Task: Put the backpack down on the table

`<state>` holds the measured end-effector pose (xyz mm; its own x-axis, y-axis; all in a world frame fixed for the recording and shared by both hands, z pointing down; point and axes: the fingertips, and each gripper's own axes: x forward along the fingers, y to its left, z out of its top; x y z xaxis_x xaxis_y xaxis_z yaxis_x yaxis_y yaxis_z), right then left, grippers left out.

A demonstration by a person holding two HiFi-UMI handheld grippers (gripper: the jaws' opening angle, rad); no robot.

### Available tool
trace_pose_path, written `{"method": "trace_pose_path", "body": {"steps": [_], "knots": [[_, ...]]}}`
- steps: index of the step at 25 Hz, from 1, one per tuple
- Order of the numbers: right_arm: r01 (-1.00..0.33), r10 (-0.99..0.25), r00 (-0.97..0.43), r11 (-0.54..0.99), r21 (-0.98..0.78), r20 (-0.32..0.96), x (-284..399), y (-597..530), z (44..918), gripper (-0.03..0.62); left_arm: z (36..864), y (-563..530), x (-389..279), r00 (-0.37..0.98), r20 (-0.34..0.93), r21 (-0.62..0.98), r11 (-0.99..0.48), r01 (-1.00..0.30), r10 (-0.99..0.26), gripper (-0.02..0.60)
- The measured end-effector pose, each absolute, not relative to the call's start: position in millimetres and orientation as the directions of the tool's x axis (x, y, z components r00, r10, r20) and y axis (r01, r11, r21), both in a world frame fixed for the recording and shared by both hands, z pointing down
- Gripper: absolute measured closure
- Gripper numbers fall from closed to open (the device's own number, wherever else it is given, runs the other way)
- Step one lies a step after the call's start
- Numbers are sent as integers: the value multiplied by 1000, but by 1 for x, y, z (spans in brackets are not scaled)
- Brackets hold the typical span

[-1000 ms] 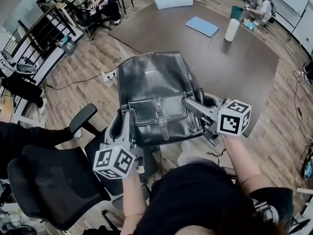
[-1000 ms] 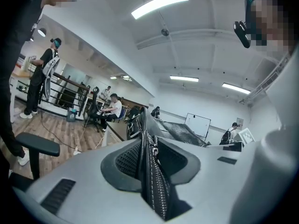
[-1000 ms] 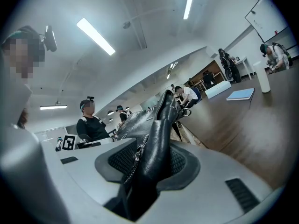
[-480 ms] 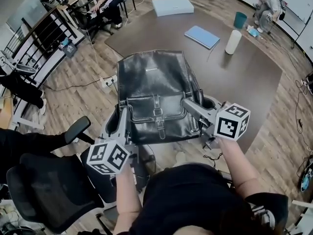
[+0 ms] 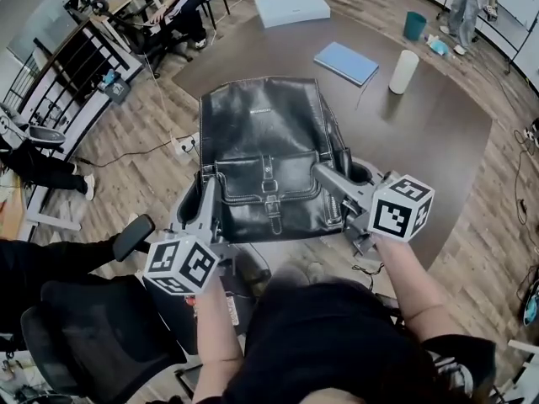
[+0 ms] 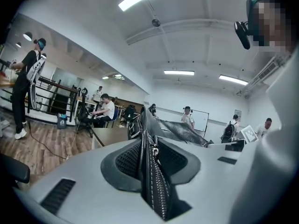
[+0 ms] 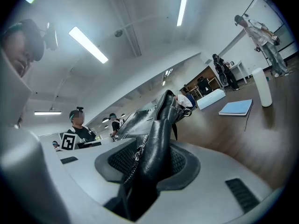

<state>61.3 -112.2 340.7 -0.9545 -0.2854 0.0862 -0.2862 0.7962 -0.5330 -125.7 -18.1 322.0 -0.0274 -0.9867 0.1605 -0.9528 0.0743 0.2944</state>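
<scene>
Near table (image 5: 438,133), backpack (image 5: 261,133) prob. airborne, L tool (image 5: 210,194), R tool (image 5: 327,178) both gripping it.

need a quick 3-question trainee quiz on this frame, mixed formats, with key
1. True or false: only the right gripper holds the backpack.
2. What stands on the table near the blue notebook? A) white cylinder B) red mug C) laptop
3. Fill in: the jaws of the left gripper are shut on the backpack's ___ edge.
Key: 1 false, both grippers hold it, one on each side. 2 A. 3 zippered.
</scene>
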Motion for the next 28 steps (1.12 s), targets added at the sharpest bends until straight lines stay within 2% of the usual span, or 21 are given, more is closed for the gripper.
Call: {"method": "trace_pose_path", "body": {"steps": [11, 18, 28], "knots": [[-386, -376, -918, 782, -489, 124, 38, -140, 364, 431, 356, -64, -157, 58, 142, 321, -10, -947, -988, 466], [-434, -426, -894, 750, -499, 137, -45, -208, 361, 431, 353, -143, -244, 123, 154, 338, -65, -939, -980, 466], [-472, -466, -873, 740, -479, 141, -123, -266, 363, 430, 357, -208, -325, 168, 129, 350, -113, -930, -977, 466]]}}
